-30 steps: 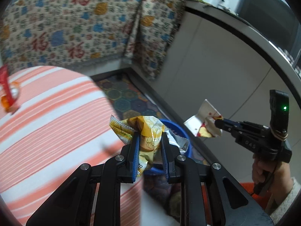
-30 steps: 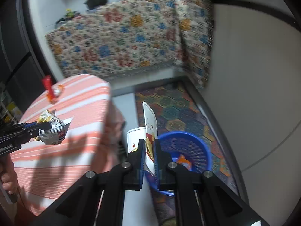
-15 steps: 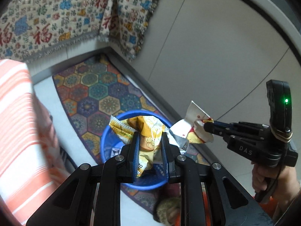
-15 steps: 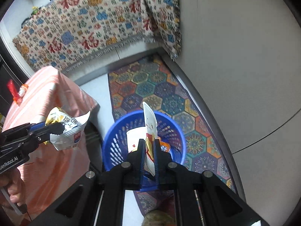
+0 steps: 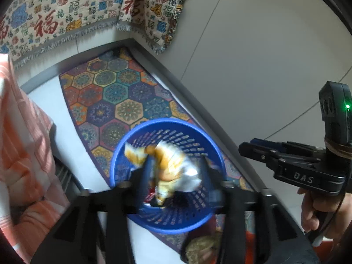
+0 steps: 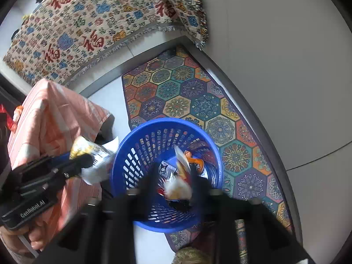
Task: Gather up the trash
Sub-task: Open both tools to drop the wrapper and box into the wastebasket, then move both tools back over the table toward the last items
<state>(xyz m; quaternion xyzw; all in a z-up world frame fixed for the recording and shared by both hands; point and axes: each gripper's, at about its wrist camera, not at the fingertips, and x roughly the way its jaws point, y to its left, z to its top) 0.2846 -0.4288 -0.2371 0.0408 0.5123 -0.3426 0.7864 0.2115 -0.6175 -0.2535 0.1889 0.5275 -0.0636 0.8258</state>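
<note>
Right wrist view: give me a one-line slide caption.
Right gripper, jaws just opening, lets a blurred wrapper go over the blue basket on the patterned rug.

Crumpled wrappers (image 5: pixel 169 167) over blue basket (image 5: pixel 123 149)

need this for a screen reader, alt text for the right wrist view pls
Open right tongs hang over a blue basket, a crumpled wrapper loose between them above trash inside. Left tongs with a yellow wrapper sit beside it, on a patterned rug.
</note>
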